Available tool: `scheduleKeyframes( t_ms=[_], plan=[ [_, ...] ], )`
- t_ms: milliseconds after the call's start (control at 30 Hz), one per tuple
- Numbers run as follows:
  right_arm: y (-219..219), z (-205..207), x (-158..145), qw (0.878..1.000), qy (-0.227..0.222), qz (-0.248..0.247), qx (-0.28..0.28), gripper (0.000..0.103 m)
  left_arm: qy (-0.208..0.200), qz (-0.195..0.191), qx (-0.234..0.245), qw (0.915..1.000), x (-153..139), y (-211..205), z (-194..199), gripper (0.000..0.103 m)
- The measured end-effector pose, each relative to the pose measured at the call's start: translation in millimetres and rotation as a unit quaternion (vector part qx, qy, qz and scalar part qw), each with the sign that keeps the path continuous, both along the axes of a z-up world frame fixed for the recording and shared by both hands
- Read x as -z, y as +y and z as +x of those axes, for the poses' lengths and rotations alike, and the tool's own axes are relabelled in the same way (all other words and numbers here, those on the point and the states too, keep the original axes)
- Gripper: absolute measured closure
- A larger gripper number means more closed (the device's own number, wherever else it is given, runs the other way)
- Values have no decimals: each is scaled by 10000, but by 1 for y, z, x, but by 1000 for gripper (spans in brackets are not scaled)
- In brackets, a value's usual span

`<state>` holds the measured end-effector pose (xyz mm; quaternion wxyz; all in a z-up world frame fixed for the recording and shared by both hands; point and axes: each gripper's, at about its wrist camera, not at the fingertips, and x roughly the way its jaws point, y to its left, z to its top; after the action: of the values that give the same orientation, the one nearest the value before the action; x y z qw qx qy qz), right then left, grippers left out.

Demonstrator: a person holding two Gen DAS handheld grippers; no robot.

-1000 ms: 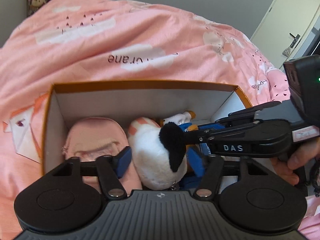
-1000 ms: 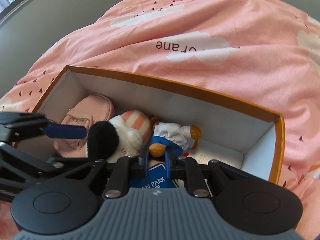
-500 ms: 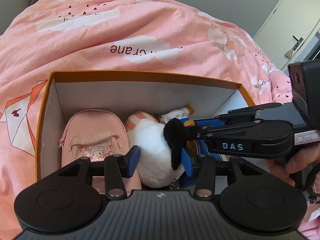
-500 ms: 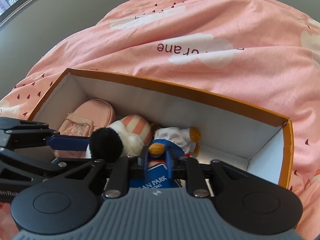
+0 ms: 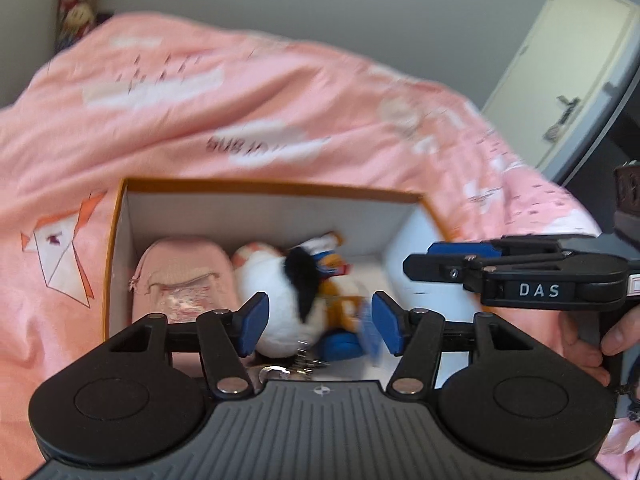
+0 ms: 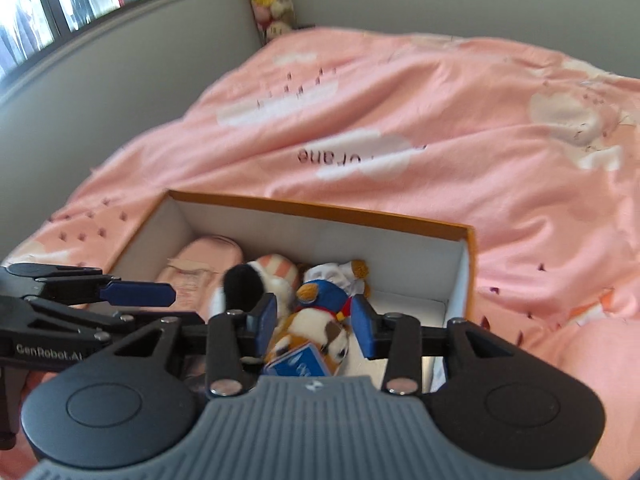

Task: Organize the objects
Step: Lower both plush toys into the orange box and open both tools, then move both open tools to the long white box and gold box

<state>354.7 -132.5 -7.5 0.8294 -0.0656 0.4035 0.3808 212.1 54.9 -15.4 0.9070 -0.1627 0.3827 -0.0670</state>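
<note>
An orange-rimmed white box (image 5: 256, 210) (image 6: 320, 232) sits on the pink bed. Inside lie a pink mini backpack (image 5: 180, 272) (image 6: 200, 260), a white plush with a black ear (image 5: 276, 300) (image 6: 244, 284), and a blue-clad plush with a blue tag (image 5: 340, 304) (image 6: 324, 304). My left gripper (image 5: 318, 322) is open above the box, empty. My right gripper (image 6: 314, 324) is open above the blue-clad plush, empty; it also shows in the left wrist view (image 5: 460, 258). The left gripper's finger shows in the right wrist view (image 6: 136, 294).
The pink duvet (image 6: 400, 128) with cloud prints surrounds the box. Grey walls stand behind, with a door (image 5: 560, 72) to the right and a window (image 6: 80, 4) to the left. Plush toys (image 6: 270, 4) are stacked in the far corner.
Both grippers have opened and pulled up and back from the box. The white plush and the blue-clad plush were let go and now lie in the box.
</note>
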Motion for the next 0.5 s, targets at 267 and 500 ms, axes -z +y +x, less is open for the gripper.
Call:
scheduleKeyframes(
  t_ms=[267,500],
  plan=[
    [-63,-83,-19,9995,-126,223,199,49,-185,-572,423,9973,-13,-31,-63,26],
    [-101,-152,9,9985,-254,-484,-45,38,668,-804,818,9911,36,-63,-78,27]
  ],
)
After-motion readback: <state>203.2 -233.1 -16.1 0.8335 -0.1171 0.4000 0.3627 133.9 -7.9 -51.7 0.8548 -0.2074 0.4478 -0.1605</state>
